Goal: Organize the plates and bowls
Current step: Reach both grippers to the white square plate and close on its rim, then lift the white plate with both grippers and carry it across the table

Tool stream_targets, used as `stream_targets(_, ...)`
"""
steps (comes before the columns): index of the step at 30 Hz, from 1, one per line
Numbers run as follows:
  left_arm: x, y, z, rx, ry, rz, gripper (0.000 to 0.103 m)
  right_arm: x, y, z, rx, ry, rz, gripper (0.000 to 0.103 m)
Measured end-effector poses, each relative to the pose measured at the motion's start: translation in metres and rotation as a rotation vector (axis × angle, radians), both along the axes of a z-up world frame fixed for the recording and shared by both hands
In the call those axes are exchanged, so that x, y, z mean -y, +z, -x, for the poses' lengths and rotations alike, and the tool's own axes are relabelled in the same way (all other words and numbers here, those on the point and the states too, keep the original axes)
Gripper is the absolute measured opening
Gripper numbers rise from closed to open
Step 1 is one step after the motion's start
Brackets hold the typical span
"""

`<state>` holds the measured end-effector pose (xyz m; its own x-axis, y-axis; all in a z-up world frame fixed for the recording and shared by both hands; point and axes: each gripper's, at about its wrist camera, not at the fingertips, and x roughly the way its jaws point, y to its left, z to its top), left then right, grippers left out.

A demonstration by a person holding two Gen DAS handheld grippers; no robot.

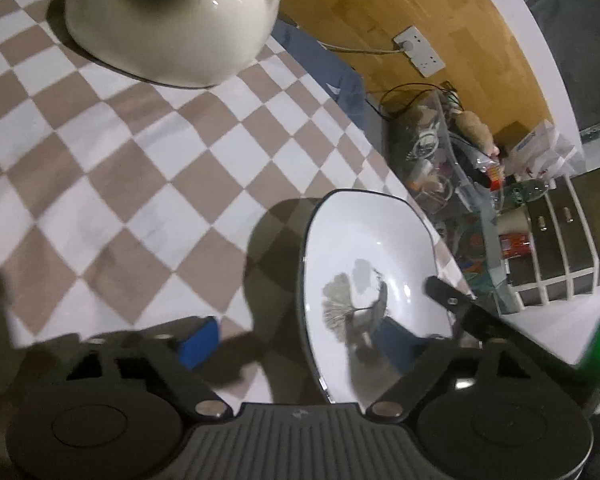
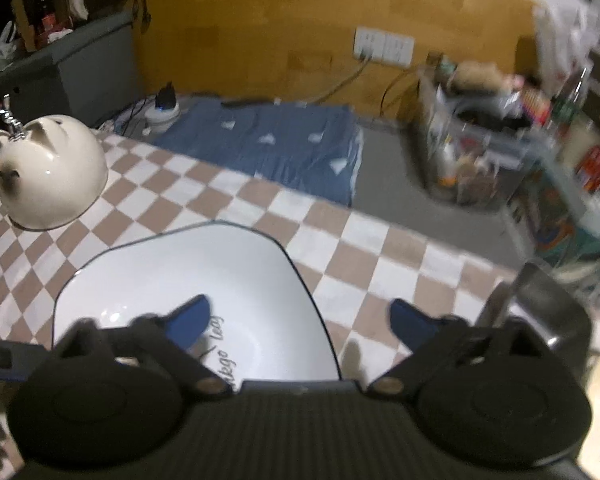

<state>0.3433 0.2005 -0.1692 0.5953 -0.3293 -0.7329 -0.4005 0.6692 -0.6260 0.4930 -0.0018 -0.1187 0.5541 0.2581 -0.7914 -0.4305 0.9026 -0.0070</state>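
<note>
Right wrist view: the right gripper [image 2: 300,322] stands wide, holding nothing, straddling the right rim of the white plate [image 2: 172,276] at lower centre on the checkered cloth [image 2: 380,264]. The cream bowl [image 2: 56,176] sits inverted at upper left. Left wrist view: the left gripper [image 1: 300,344], also wide and empty, straddles the plate's left rim. Step in hand, as judged: approach for a two-sided lift. Next move calls for closing both pairs of fingers on opposite rims.

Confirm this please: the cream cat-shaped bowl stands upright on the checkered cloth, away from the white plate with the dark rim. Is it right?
Not quite. The cream cat-shaped bowl lies upside down on the checkered cloth, as the right wrist view shows. It is indeed away from the white plate.
</note>
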Motion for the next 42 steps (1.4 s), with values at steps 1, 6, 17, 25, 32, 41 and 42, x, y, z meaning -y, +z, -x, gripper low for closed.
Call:
stream_targets(1, 0.001, -0.001, -0.002, -0.001, -0.003, 0.009, 0.066, 0.002, -0.004, -0.007, -0.031, -0.002, -0.015, 0.074)
stream_targets(6, 0.008, -0.005, -0.014, -0.020, -0.027, 0.037, 0.038, 0.016, -0.021, -0.028, -0.146, 0.017, -0.089, 0.028)
stream_targets(17, 0.022, -0.013, -0.020, -0.009, -0.166, -0.052, 0.013, 0.027, -0.027, -0.045, -0.280, 0.046, -0.168, 0.026)
stream_targets(25, -0.010, 0.007, 0.002, 0.032, -0.149, -0.218, 0.023, 0.008, -0.005, -0.019, -0.255, 0.138, -0.180, 0.026)
stream_targets(32, -0.042, 0.033, 0.050, 0.040, -0.117, -0.327, 0.022, -0.028, 0.013, 0.048, -0.225, 0.214, -0.116, 0.015)
stream_targets(41, -0.049, 0.044, 0.128, 0.023, -0.163, -0.329, 0.022, -0.040, 0.025, 0.150, -0.235, 0.113, -0.138, 0.015)
stream_targets(42, -0.046, 0.044, 0.134, 0.022, -0.176, -0.328, 0.022, -0.037, 0.025, 0.161, -0.243, 0.096, -0.145, 0.015)
